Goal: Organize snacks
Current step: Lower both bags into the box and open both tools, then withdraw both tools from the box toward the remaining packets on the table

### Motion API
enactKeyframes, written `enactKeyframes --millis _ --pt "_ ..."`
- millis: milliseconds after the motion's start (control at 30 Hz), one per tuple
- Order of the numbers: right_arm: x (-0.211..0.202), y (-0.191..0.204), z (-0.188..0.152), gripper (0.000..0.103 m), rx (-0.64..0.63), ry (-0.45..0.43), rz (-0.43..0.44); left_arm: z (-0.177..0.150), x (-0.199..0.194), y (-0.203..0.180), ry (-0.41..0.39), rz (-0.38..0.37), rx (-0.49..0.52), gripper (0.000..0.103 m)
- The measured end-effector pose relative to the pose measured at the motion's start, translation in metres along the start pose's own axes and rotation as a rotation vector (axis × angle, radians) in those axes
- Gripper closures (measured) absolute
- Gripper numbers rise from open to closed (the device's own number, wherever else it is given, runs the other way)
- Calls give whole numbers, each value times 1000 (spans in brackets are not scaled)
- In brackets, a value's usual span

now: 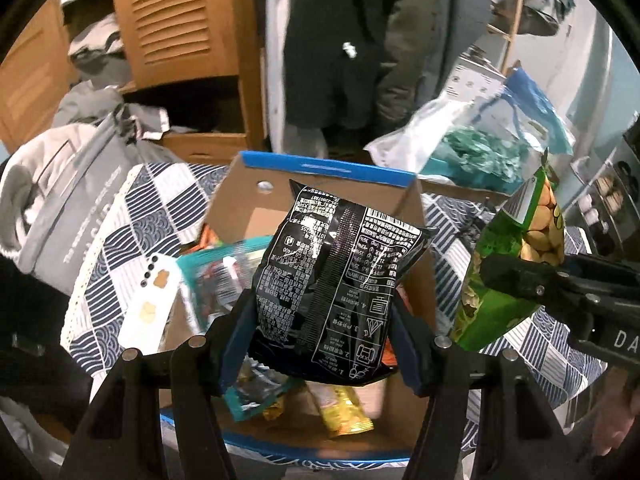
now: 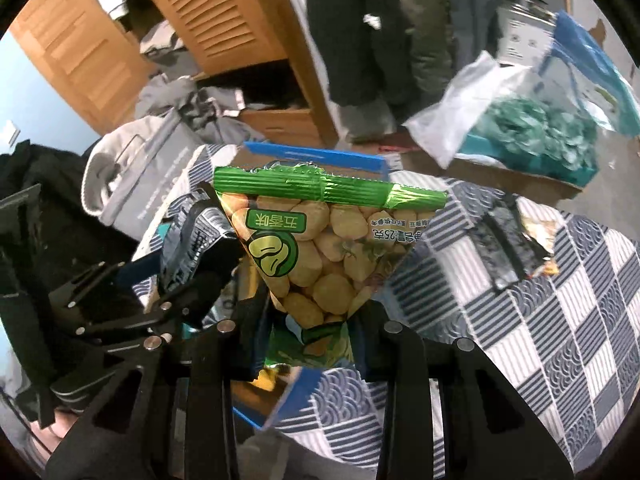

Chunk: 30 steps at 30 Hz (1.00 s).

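A black snack bag (image 1: 336,272) with white print hangs over an open cardboard box (image 1: 320,168) with a blue rim. My left gripper (image 1: 320,312) is shut on the bag's lower half, its blue pads against both sides. Several snack packs lie in the box, among them a teal one (image 1: 208,280) and a yellow one (image 1: 344,412). My right gripper (image 2: 312,320) is shut on the bottom of a green bag of beans (image 2: 320,240), held beside the box's right edge. In the left wrist view that green bag (image 1: 536,216) shows at the right. The right wrist view shows the left gripper (image 2: 192,268) at the left.
The box stands on a blue-and-white checked cloth (image 2: 560,320). A dark snack packet (image 2: 504,240) lies on the cloth to the right. A white flat object (image 1: 148,304) leans at the box's left. A grey bag (image 1: 60,200), a plastic bag with teal contents (image 1: 472,152) and a louvred wooden cabinet (image 1: 176,16) stand behind.
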State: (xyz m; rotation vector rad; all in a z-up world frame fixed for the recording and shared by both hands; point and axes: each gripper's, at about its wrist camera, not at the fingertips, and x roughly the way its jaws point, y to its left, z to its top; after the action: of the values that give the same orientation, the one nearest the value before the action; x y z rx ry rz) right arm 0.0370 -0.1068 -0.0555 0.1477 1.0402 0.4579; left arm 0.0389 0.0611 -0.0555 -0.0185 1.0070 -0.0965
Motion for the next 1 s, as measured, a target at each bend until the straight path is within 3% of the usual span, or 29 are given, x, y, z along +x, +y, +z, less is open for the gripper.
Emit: enactKeyframes --millis 533,767,833,1000 --pt "52 43 13 70 -45 91 42 -11 16 51 49 7 -119 38" --pt "63 43 14 58 -35 105 27 -13 15 56 56 15 -127 31" --pt "62 40 14 47 -24 95 22 -13 14 56 58 16 -130 31" --pt "56 32 15 47 1 78 12 -13 11 57 48 13 -143 26"
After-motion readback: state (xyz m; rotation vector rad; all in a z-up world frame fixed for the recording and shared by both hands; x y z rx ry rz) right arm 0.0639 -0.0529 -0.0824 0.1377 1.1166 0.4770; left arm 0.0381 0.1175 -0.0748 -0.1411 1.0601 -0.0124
